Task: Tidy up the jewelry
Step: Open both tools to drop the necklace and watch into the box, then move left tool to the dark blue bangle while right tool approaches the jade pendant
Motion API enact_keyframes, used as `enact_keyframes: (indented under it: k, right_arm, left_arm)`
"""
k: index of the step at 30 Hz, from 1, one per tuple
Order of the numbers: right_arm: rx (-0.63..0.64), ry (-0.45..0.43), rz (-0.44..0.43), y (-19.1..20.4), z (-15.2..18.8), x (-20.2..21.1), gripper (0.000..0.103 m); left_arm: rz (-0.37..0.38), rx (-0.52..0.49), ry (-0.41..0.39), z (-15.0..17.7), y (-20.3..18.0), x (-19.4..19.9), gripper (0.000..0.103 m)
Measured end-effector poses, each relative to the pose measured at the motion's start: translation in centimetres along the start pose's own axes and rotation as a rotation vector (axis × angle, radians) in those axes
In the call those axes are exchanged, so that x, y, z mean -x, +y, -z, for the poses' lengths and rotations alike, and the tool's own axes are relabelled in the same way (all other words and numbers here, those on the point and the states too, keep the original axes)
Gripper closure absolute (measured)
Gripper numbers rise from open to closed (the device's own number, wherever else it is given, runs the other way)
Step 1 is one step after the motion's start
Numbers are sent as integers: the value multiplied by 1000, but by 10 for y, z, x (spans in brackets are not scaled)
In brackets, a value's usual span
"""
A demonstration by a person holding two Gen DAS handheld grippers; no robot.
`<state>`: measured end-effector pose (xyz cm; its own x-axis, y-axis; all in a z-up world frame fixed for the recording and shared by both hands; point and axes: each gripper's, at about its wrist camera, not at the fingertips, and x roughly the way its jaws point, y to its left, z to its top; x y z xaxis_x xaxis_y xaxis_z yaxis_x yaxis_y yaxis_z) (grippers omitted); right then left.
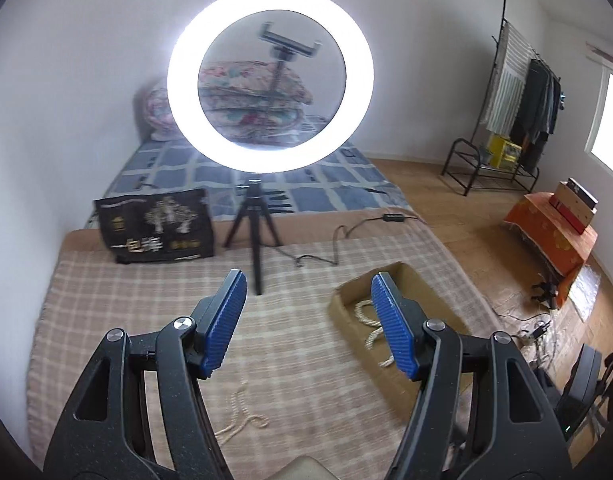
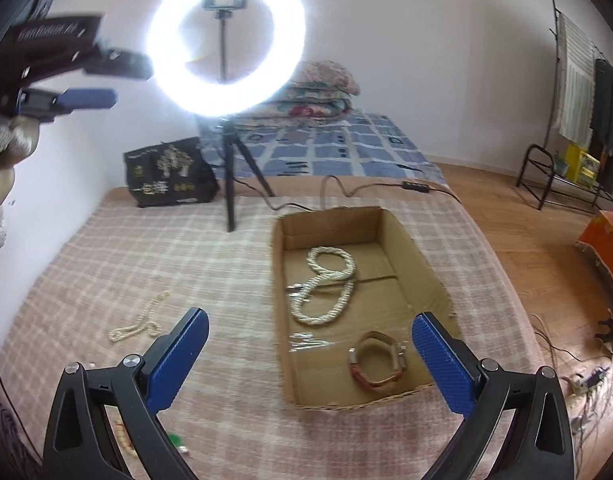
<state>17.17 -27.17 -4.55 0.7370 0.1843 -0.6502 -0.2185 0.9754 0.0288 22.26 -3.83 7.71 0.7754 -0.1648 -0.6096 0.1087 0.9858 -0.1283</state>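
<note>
An open cardboard box lies on the checked blanket. In it are a thick white bead necklace, a small silver piece and a brown leather bracelet. A thin pearl necklace lies loose on the blanket left of the box; it also shows in the left wrist view. My right gripper is open and empty above the box's near end. My left gripper is open and empty, raised above the blanket, with the box at its right finger. It appears at the right view's upper left.
A lit ring light on a black tripod stands on the blanket behind the box, its cable trailing right. A black printed bag leans at the back left. Small items lie near the right gripper's left finger. Wooden floor lies right.
</note>
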Motion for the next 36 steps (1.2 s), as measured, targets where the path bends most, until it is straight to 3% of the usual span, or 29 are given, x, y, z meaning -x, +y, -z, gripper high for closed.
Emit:
enact_keyframes:
  k: [7,14,16,18,26,36]
  right_arm:
    - [108,7,-133,30,17,3,0]
    - [263,84,-166,65,40,1,1]
    - [323,121,-182,74,50,-1,4]
    - [367,151,-213,79,60,-2,16]
    - [538,287,-276,103,100,-14,31]
    - [619,352,-322,114,106,-32,48]
  left_arm:
    - [-65,28,-15,39,63,47,36]
    - [-96,24,32,94,99,72,36]
    - [-88,33,65,115,107,73,36]
    - [-72,52,112,137,114,70,36]
    - [-28,29,287,210,121,51,36]
    - [27,63,435,257,129,30,36]
